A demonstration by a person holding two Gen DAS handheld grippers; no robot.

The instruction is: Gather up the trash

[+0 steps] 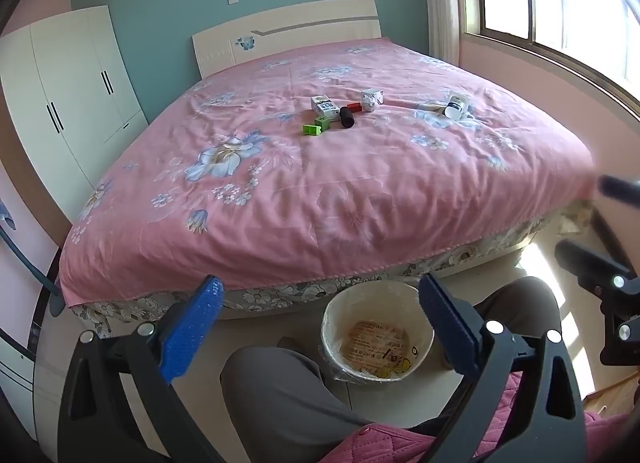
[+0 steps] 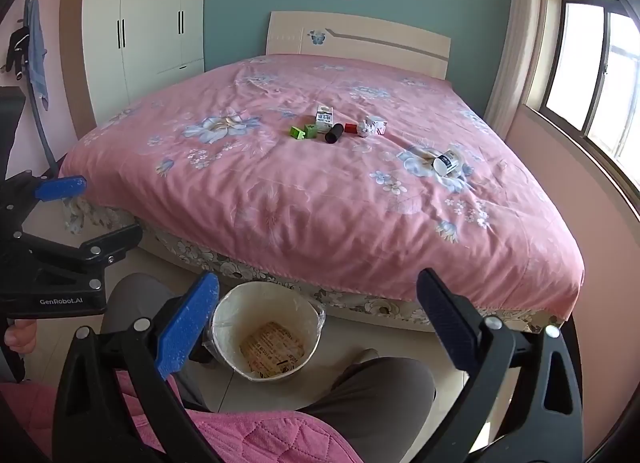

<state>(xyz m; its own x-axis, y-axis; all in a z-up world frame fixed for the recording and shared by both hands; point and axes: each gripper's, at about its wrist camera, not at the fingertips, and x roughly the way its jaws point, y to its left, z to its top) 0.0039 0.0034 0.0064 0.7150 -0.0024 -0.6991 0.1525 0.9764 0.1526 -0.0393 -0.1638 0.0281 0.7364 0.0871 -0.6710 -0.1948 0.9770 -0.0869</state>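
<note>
pink bedspread, seven bits of trash

pink bed point(image 2: 280, 191) at frame centre carries two green blocks point(image 2: 297, 132), one red block point(image 2: 351, 128), one black cylinder point(image 2: 334, 133), two printed cartons point(image 2: 324, 118), one white bottle point(image 2: 447, 161). one lined bin point(image 2: 267, 337) sits lower centre. left gripper point(image 1: 320, 327) and right gripper point(image 2: 318, 321) gape wide, empty; "genrobot.ai" reads at left.

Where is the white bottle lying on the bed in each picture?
Left wrist view: the white bottle lies on the pink bedspread, upper right of centre, right of the cluster of small boxes.
Right wrist view: the white bottle lies right of centre, nearer than the cluster.
Shared landmark: the black cylinder in that cluster.
</note>
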